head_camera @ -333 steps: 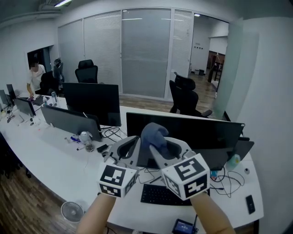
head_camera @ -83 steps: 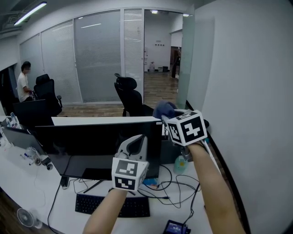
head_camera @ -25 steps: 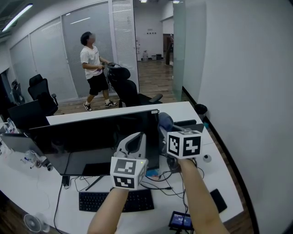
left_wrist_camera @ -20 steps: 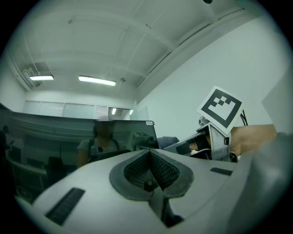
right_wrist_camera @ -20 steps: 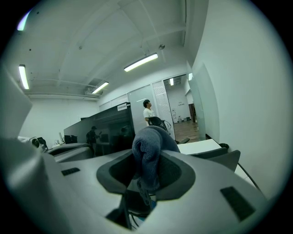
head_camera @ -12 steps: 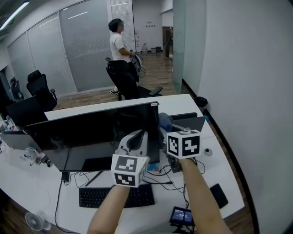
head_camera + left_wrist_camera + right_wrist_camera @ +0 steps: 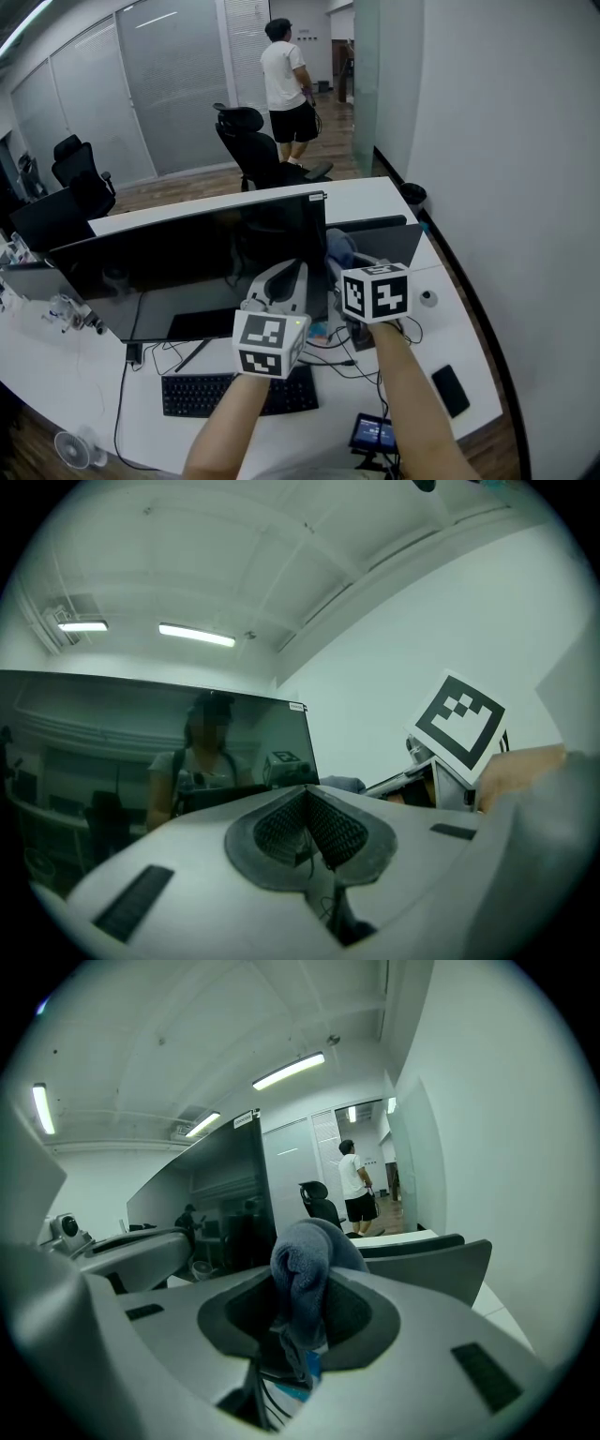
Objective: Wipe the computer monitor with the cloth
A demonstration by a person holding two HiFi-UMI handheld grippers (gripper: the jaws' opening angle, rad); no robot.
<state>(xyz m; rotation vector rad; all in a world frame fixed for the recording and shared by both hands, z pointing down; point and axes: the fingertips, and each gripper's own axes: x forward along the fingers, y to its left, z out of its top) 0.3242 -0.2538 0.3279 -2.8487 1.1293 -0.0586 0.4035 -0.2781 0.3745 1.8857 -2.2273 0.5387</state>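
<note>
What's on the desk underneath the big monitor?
Below the monitor lie what looks like its dark base, loose cables and a black keyboard nearer. The left gripper covers the desk under its right corner.

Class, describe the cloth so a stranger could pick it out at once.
Start at the big dark monitor on the white desk. At its right edge the right gripper holds the cloth: a soft, bunched grey-blue wad, unlike the hard plastic around it.
</note>
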